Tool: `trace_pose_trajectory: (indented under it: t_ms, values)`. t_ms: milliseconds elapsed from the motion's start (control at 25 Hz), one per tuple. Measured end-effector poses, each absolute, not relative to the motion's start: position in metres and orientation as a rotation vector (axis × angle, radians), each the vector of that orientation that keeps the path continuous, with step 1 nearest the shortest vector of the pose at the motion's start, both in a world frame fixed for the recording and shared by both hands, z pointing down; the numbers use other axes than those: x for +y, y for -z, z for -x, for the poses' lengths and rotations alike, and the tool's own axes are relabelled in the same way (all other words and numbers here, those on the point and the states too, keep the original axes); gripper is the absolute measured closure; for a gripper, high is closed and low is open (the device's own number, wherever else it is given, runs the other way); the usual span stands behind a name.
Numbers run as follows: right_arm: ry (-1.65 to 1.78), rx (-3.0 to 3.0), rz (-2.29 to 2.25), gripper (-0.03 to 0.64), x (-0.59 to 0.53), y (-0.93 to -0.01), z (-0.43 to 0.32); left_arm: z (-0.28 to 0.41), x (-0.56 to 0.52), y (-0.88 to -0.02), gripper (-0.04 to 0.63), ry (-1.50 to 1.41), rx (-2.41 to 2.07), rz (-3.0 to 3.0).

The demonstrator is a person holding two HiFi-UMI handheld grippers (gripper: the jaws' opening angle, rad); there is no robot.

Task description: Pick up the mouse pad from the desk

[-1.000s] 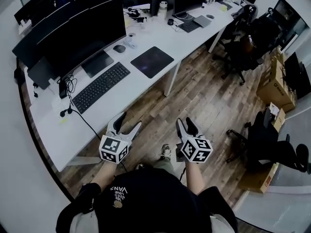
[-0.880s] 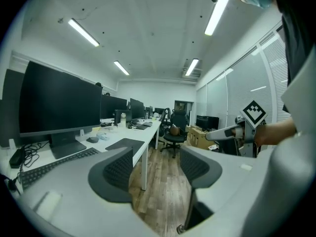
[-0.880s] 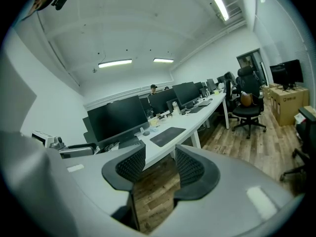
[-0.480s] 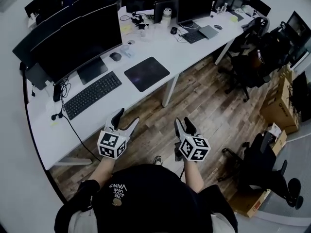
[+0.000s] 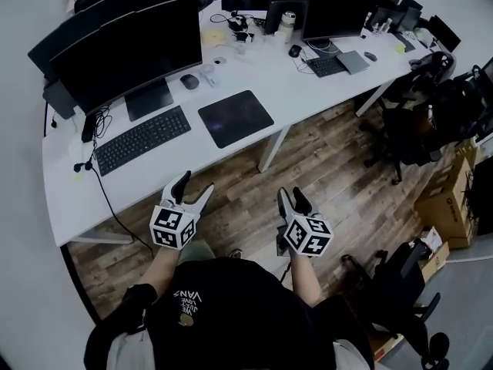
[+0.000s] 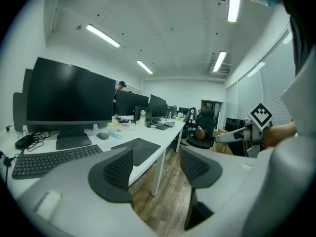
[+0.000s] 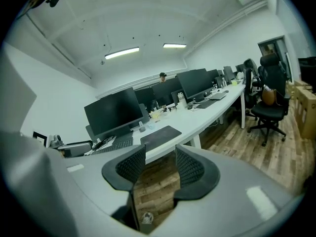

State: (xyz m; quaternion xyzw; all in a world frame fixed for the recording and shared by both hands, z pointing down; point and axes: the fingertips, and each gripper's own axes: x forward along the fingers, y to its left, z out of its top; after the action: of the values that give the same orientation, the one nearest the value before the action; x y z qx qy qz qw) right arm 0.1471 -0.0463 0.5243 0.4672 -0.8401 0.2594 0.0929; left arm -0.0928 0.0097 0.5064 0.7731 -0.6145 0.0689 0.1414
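I held the left gripper (image 5: 195, 183) and right gripper (image 5: 291, 195), jaws apart and empty, short of the desk (image 5: 154, 183). The mouse pad (image 5: 236, 117) lay flat ahead between them, near the front edge, slightly nearer the left.

Long white desk (image 5: 154, 179) carrying a dark mouse pad (image 5: 236, 117); black keyboard (image 5: 142, 139) at the pad's nine o'clock, mouse (image 5: 189, 82) at eleven.

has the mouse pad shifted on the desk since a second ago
No. The mouse pad still lies right of the keyboard, near the desk's front edge; only the view shifted.
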Motion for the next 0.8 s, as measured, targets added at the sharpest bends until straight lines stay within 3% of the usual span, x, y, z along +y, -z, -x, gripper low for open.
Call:
trace_pose_trajectory:
  t_ms: [800]
  values:
    - [-0.844,-2.282,-1.618,0.439,-0.174,-0.567,-0.095,0.198,-0.187,-0.570,0.321,-0.493,-1.647,-2.204]
